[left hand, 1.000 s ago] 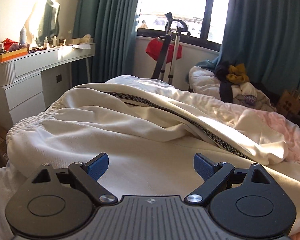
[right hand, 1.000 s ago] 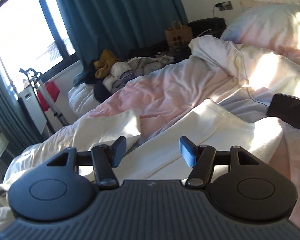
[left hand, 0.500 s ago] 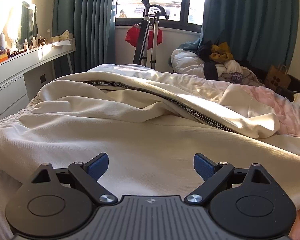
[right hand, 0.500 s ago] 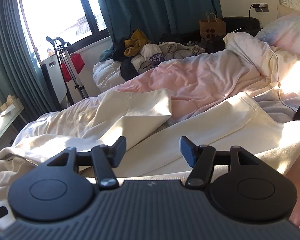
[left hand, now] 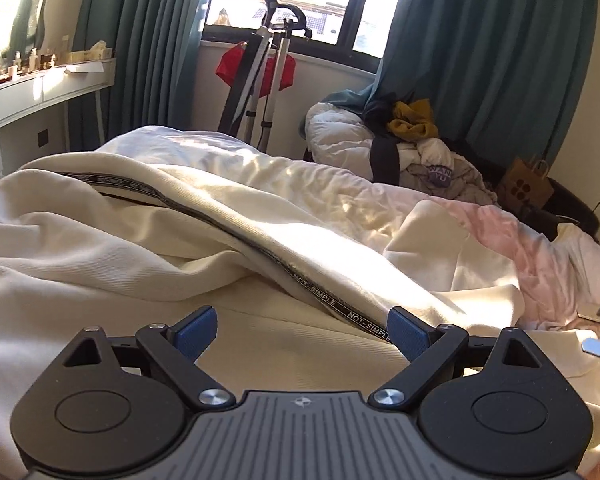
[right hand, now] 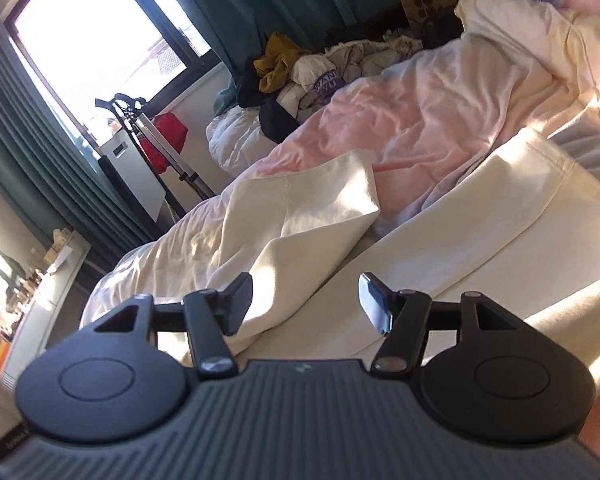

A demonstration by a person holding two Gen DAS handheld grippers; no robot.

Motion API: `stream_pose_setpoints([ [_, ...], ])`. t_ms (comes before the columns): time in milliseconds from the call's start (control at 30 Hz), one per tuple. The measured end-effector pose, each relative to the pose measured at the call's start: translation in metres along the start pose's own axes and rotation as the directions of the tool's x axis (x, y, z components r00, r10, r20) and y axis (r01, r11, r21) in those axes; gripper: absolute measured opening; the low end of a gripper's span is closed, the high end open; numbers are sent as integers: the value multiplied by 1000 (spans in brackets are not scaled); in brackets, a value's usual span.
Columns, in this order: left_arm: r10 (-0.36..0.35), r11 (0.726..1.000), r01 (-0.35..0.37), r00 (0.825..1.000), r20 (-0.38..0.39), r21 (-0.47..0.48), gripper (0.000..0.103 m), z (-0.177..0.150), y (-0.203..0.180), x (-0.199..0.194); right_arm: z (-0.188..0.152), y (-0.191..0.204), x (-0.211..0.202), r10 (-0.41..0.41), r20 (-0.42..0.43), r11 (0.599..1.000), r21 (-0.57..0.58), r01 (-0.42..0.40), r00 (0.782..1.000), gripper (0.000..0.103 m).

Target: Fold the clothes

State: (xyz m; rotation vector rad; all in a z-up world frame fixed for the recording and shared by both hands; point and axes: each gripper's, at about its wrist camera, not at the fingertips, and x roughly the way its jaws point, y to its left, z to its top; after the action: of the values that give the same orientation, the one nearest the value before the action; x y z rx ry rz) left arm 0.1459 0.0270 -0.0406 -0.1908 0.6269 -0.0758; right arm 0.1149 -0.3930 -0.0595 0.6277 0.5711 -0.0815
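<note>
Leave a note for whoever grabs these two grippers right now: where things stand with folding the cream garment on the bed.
Left gripper: open, empty, low over the cream garment.
Right gripper: open, empty, over the same garment's other part.
The garment lies spread and rumpled on the bed's pink duvet, one flap turned over, black lettered tape exposed.
Done: no neat fold visible.
Left: grasp, flatten, fold.

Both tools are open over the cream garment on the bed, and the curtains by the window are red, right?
Not quite. The curtains are teal, as the left wrist view shows; only a cloth on the stand there is red. The left tool and right tool are open over the cream garment.
</note>
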Motion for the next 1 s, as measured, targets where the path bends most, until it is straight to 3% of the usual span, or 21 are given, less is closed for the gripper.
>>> stream_pose_setpoints([
  [167,-46,999,45,999,-29,-29,93,-13,12,29,29,-12,64,-22,-75,996,79,28,997,62],
  [267,-67,997,67,998,-11,-36,93,-10,22,37,43,-24,111,-83,-92,990,102,93,992,57],
  [400,-11,1000,12,997,75,-14,93,2,38,43,57,-36,162,-191,-62,979,66,195,980,57],
  [500,20,999,-16,994,112,-32,93,11,52,53,60,-43,182,-180,-24,979,94,182,983,54],
  [533,17,999,-11,994,108,-53,93,13,58,58,59,-41,186,-170,-21,981,94,171,985,52],
  [600,11,994,0,996,88,-114,93,15,70,66,59,-37,193,-148,-15,984,94,149,989,32],
  [700,4,990,8,996,87,-141,92,17,78,67,59,-25,195,-189,-5,980,61,189,982,12],
  [733,8,990,6,996,94,-142,92,17,79,64,60,-20,191,-196,11,979,54,195,981,9],
  [933,7,989,14,990,143,-148,92,20,80,43,82,16,134,-170,160,985,67,161,972,6],
  [1000,14,990,9,987,157,-143,92,19,79,32,93,33,105,-164,228,986,53,156,960,6],
])
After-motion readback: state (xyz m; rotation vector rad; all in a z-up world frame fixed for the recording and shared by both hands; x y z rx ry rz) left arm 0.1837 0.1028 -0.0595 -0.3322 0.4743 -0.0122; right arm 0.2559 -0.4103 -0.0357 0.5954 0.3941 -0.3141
